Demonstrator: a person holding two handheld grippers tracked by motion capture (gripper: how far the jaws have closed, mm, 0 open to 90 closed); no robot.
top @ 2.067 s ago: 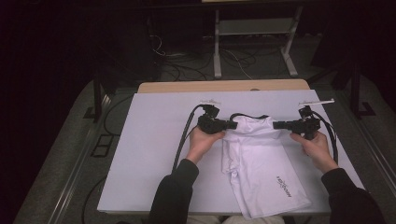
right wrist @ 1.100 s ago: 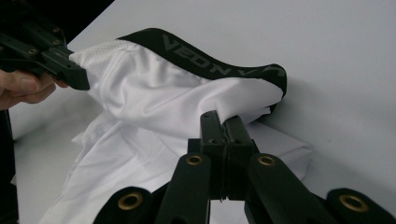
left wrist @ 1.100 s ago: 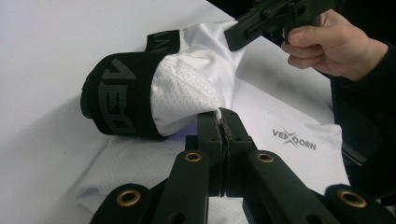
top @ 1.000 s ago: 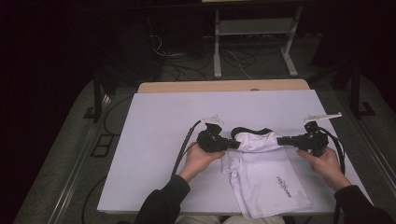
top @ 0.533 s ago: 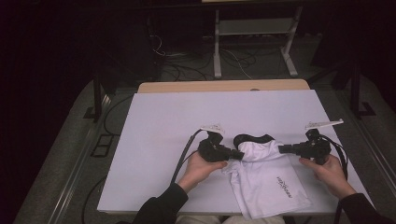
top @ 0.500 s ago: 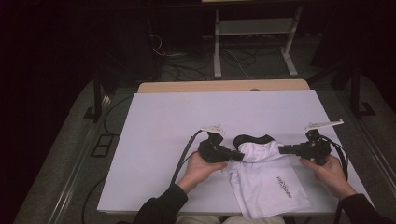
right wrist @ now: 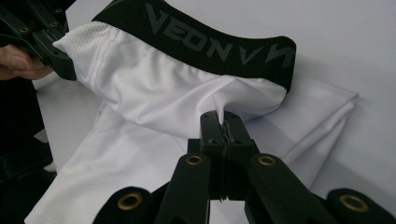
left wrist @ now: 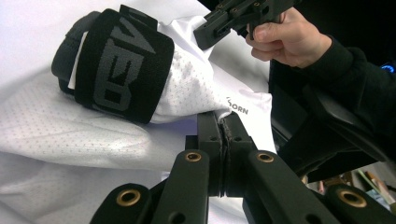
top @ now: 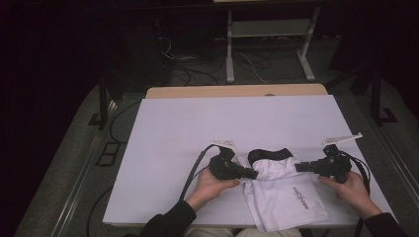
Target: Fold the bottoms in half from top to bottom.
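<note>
A dark room surrounds a white worktop (top: 197,128) with a strip of bare wood along its far edge; cables and a metal stand sit on the floor beyond it. Near the front edge, right of centre, lie white shorts (top: 286,195) with a black lettered waistband (top: 269,154) at their far end and a small dark logo on the cloth nearer the person. The left gripper (top: 249,173) points rightward at the left side of the shorts, just below the waistband, and its jaws are pinched tight on a fold of the white mesh fabric, as the left gripper view shows (left wrist: 225,122). The right gripper (top: 298,168) points leftward at the opposite side of the shorts, and its jaws are likewise closed on a pinch of the white cloth, seen close in the right gripper view (right wrist: 221,116). Between the two grips the upper part of the shorts is raised and bunched, the waistband arching off the worktop, while the lower part lies flat. A black cable trails from each gripper toward the person's sleeves.
</note>
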